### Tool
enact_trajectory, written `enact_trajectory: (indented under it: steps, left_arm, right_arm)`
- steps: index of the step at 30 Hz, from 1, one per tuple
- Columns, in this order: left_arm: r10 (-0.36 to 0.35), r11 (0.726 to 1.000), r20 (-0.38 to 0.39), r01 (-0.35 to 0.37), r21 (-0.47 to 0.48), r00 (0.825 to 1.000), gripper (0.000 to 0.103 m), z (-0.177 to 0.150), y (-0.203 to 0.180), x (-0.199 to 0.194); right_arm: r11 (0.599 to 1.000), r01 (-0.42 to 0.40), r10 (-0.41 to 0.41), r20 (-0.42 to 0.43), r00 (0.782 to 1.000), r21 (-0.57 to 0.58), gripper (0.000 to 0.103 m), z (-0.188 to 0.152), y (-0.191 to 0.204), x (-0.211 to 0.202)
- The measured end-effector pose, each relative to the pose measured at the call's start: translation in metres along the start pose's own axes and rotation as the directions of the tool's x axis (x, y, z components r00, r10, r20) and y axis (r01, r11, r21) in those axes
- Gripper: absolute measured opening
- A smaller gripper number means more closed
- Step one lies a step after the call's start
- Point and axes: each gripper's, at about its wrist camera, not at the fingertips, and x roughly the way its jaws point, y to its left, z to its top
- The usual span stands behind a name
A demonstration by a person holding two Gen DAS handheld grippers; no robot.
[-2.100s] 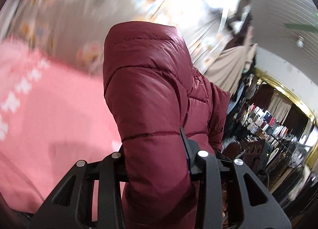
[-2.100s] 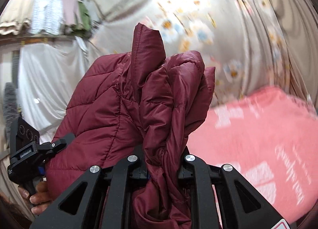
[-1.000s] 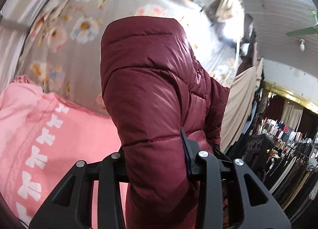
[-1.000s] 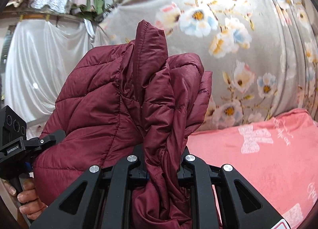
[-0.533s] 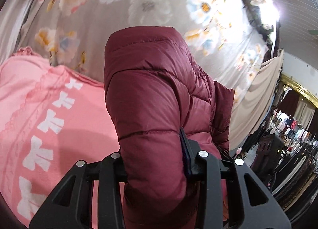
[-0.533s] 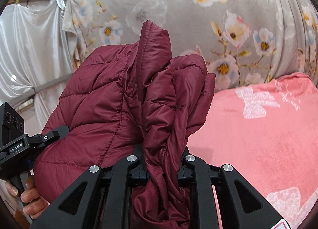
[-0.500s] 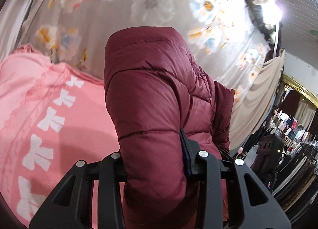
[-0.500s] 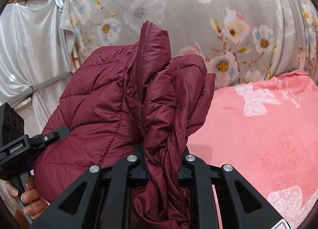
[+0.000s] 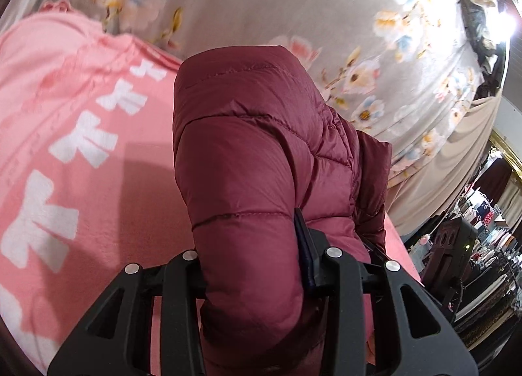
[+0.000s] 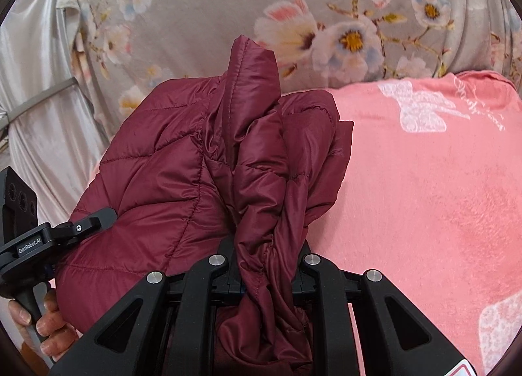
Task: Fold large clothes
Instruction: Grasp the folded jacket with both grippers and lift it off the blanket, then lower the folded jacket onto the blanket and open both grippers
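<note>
A dark red quilted puffer jacket fills the middle of both views. In the left wrist view my left gripper is shut on a thick padded fold of it, which bulges up and hides the fingertips. My right gripper is shut on a bunched, twisted edge of the same jacket, the rest spreading to the left. The left gripper's black body and the hand holding it show at the lower left of the right wrist view. Both grippers hold the jacket just above a pink blanket.
The pink blanket with white bow prints covers the surface beneath. A grey floral curtain hangs right behind it. A pale silvery drape stands at the left, and racks of clothes at the far right of the left wrist view.
Both grippers have come down with the jacket toward the pink blanket; the curtain now fills the top of each view and the ceiling has left it. Both grips are unchanged.
</note>
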Motion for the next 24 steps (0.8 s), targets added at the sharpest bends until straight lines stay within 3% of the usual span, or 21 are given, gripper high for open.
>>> enact_trajectory:
  steps: [6, 10, 14, 19, 23, 24]
  left_arm:
    - [0.021, 1.0, -0.063, -0.022, -0.014, 0.998, 0.035, -0.012, 0.023, 0.034]
    - [0.036, 0.999, -0.066, -0.035, 0.006, 0.997, 0.036, -0.017, 0.029, 0.044]
    - [0.065, 0.998, -0.065, -0.064, 0.013, 0.996, 0.043, -0.021, 0.034, 0.05]
    - [0.139, 0.99, -0.082, -0.142, -0.029, 0.987, 0.052, -0.025, 0.032, 0.041]
    - [0.202, 0.979, -0.088, -0.202, 0.006, 0.975, 0.054, -0.025, 0.008, 0.017]
    - [0.221, 0.975, -0.081, -0.22, 0.018, 0.972, 0.056, -0.026, 0.002, 0.013]
  right_arm:
    - [1.0, 0.025, -0.024, -0.057, 0.998, 0.015, 0.015, -0.014, -0.014, 0.025]
    - [0.999, 0.042, -0.042, -0.065, 0.997, -0.007, 0.016, -0.015, -0.014, 0.029]
    - [0.998, 0.063, -0.064, -0.087, 0.994, -0.015, 0.026, -0.017, -0.016, 0.031]
    - [0.997, 0.079, -0.08, -0.081, 0.994, -0.01, 0.03, -0.009, -0.021, -0.006]
    - [0.99, 0.125, -0.123, 0.039, 0.992, -0.057, 0.049, -0.008, -0.014, -0.064]
    - [0.99, 0.13, -0.127, 0.048, 0.991, -0.061, 0.049, -0.007, -0.013, -0.071]
